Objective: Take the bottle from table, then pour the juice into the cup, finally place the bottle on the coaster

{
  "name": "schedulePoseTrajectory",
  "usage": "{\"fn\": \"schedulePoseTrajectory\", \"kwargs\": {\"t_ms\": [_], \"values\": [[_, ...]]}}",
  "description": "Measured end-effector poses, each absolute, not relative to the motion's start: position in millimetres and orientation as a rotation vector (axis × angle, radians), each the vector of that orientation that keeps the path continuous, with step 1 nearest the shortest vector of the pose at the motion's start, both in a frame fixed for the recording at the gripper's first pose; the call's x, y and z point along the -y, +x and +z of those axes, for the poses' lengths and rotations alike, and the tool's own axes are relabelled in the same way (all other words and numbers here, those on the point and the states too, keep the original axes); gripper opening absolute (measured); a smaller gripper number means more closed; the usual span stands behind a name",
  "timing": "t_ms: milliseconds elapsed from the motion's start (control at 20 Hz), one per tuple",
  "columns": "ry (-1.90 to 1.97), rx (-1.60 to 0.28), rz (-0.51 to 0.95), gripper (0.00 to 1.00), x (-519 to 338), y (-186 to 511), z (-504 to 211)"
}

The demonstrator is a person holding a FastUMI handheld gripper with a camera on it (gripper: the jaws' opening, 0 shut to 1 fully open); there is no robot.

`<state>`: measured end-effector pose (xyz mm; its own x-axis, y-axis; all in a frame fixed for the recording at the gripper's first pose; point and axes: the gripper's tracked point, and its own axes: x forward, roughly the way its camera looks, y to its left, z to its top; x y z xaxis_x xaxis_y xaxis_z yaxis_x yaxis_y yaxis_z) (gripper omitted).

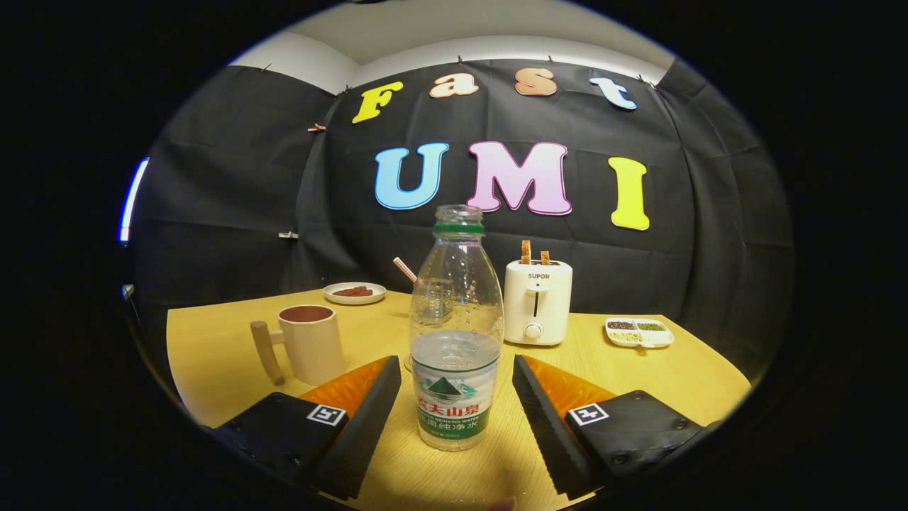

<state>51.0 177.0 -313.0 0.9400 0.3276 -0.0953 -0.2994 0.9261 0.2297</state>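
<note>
A clear plastic bottle [455, 333] stands upright on the yellow wooden table [213, 362], uncapped, with a green neck ring, a green-and-white label and clear liquid filling roughly its lower third. My gripper [456, 367] is open, one finger on each side of the bottle's lower half with a gap at both sides. A beige cup [311, 342] with a wooden handle stands left of the bottle, just beyond the left finger. Behind the bottle, a glass with a striped straw [405, 269] shows partly through it. I cannot make out a coaster for certain.
A white toaster [537, 301] with two toast slices stands behind and right of the bottle. A small plate [355, 292] with something reddish-brown lies at the table's far left. A divided white dish [638, 331] of beans sits at the far right.
</note>
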Motion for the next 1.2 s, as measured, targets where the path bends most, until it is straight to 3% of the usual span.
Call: {"fn": "schedulePoseTrajectory", "kwargs": {"t_ms": [350,500,600,900,1200], "values": [[0.267,-0.143,0.301,0.97,-184,70,-324],[0.263,-0.156,0.292,0.77,-185,72,-323],[0.232,-0.175,0.275,0.74,-184,74,-323],[-0.048,-0.160,0.167,0.72,-167,96,-303],[-0.347,-0.174,0.174,0.71,-166,115,-285]]}}
